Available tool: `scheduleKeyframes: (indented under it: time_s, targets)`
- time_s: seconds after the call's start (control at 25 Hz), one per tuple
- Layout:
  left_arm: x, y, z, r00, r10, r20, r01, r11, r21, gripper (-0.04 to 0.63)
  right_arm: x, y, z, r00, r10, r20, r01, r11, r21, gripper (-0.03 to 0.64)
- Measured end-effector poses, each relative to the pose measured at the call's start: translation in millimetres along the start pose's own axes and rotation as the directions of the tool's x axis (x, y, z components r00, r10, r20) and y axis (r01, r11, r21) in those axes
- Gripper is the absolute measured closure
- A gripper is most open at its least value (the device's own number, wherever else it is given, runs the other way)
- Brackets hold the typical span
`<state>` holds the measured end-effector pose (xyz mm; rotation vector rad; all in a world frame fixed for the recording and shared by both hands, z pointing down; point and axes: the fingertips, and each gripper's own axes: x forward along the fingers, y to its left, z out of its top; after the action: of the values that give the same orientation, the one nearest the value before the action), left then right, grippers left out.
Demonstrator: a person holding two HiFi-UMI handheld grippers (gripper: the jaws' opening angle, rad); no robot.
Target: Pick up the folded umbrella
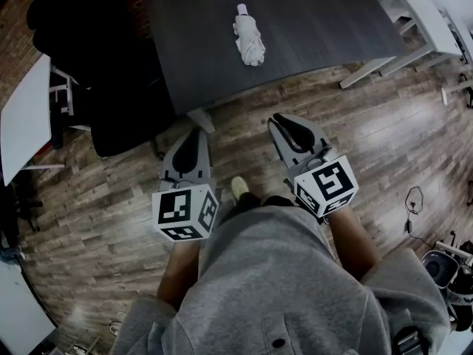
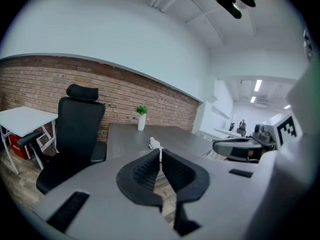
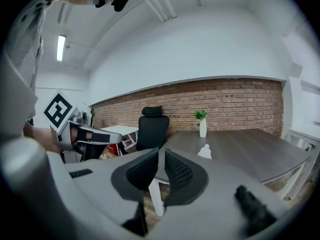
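Presently the folded umbrella (image 1: 249, 35), white and crumpled, lies on the tabletop (image 1: 325, 28) at 12 o'clock, well apart from my left tongs (image 1: 197, 130) and right tongs (image 1: 280, 119), both closed, empty.

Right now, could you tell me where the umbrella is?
In the head view the umbrella lies near the middle of the dark table, with the black chair to its left.

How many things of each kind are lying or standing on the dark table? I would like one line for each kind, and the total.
Umbrella: 1
Vase: 1
Total: 2
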<state>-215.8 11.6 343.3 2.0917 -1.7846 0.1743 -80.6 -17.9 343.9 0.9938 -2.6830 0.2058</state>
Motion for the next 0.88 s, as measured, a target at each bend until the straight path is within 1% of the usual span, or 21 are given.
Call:
scheduleKeyframes:
  time_s: [0.36,0.68,0.88]
  targets:
    - [4.0,20.2,-2.3,1.000,-0.009,-0.008,0.009,1.000,-0.015,0.571,19.4,11.5,3.3,1.000,0.001,-0.015,-0.001,1.000,-0.017,0.572]
    - [0.8,14.7,3.6,0.999,-0.032,0.013,0.033,0.999,-0.017,0.572,10.0,7.5,11.9,1.000,-0.028,-0.014,0.027,0.998,-0.055,0.572]
    - [-3.3,13.0,5.8,0.999,-0.031,0.028,0.032,0.999,-0.014,0.571,6.1,3.4,12.9,0.999,-0.039,-0.010,0.038,0.997,-0.064,0.572]
